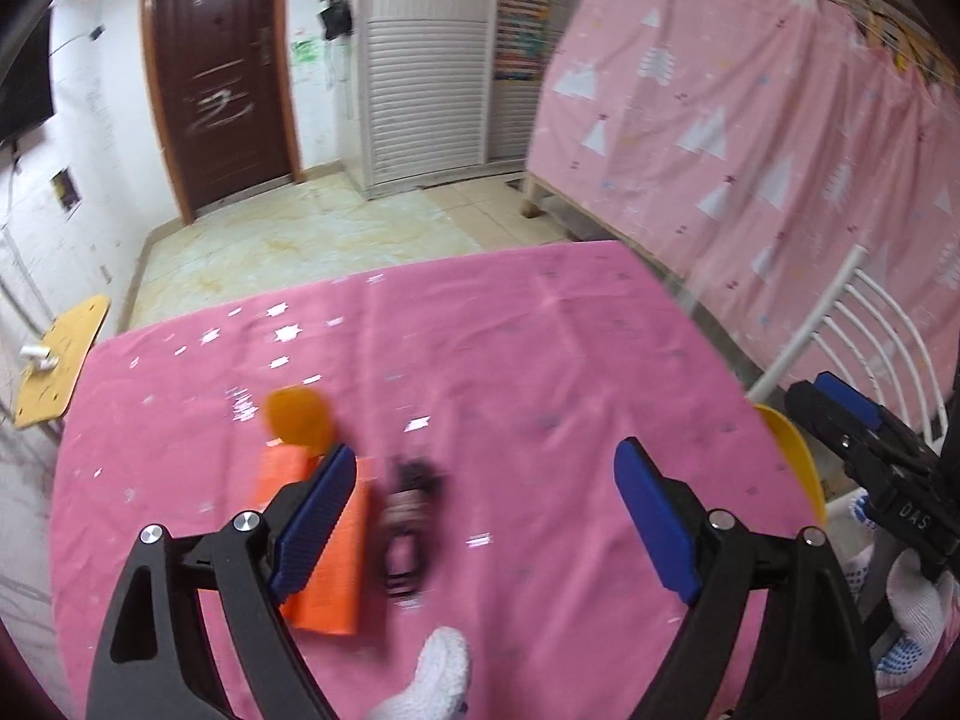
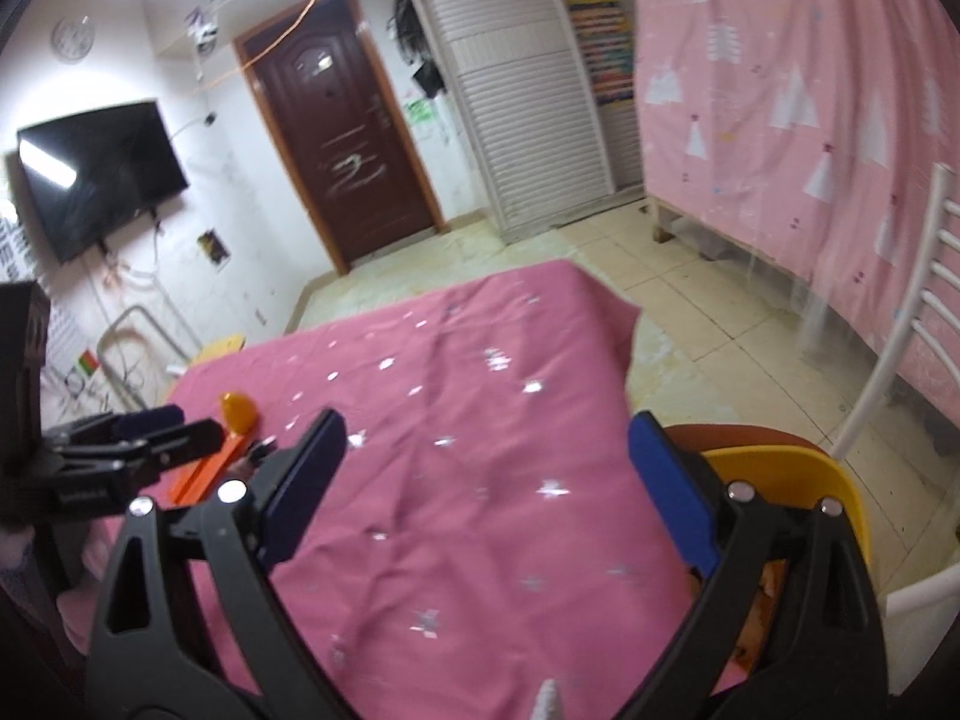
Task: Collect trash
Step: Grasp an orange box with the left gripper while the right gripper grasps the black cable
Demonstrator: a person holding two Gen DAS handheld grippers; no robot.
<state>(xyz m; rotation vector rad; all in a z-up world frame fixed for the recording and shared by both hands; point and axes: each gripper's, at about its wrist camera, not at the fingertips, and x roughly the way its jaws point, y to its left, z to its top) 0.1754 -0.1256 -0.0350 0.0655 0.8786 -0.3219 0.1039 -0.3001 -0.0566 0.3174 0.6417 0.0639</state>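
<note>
Left gripper [image 1: 480, 516], lower centre of the left wrist view: jaws wide apart, nothing between the pads, not touching any trash. A white-gloved fingertip [image 1: 441, 669] pokes in at the bottom edge. Right gripper [image 2: 486, 492], lower centre of its own view: jaws also spread wide and empty, only pink tablecloth [image 2: 480, 372] between them.

Progress: early or mid, judging by the layout. Three pieces of trash lie on the cloth, none held. The yellow bin [image 2: 840, 498], lower right of the right wrist view beside the table edge, shows something orange inside, too blurred to name, so some collecting may be done. Left to do: grasp each item and carry it over to the bin.

Trash, near to far in the left wrist view, all lower left:
- orange flat packet [image 1: 336, 564], partly behind the left finger; long axis runs near-vertical in frame, slightly tilted, near end toward the bottom edge.
- dark crumpled wrapper [image 1: 408, 528], just beside the packet on its right; motion blur, long axis roughly vertical, ends unclear.
- orange rounded piece [image 1: 300, 417], just above the packet's far end; round, no clear axis.

Beyond: white chair [image 1: 840, 324] at right, brown door [image 1: 219, 78] upper left.
</note>
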